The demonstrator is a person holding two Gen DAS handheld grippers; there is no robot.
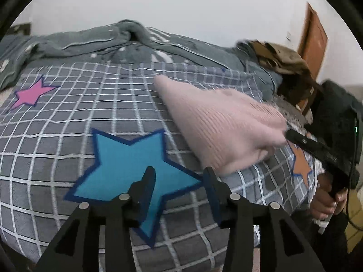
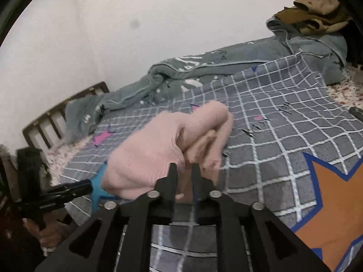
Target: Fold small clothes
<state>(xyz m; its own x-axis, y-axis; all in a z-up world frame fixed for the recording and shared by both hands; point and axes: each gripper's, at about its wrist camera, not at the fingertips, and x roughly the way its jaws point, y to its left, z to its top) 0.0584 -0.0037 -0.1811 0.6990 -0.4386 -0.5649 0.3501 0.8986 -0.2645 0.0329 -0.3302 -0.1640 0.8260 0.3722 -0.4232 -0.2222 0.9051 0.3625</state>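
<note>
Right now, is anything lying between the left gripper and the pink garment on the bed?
Nothing visible. The left gripper hangs open over the blue star on the checked blanket, and only bare blanket separates it from the pink garment. The right gripper is at the garment's near edge on the far side.

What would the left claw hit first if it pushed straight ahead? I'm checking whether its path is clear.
Probably the checked blanket, at the blue star just beyond the left claw, whose jaws hold nothing. The pink garment lies right of that line.
</note>
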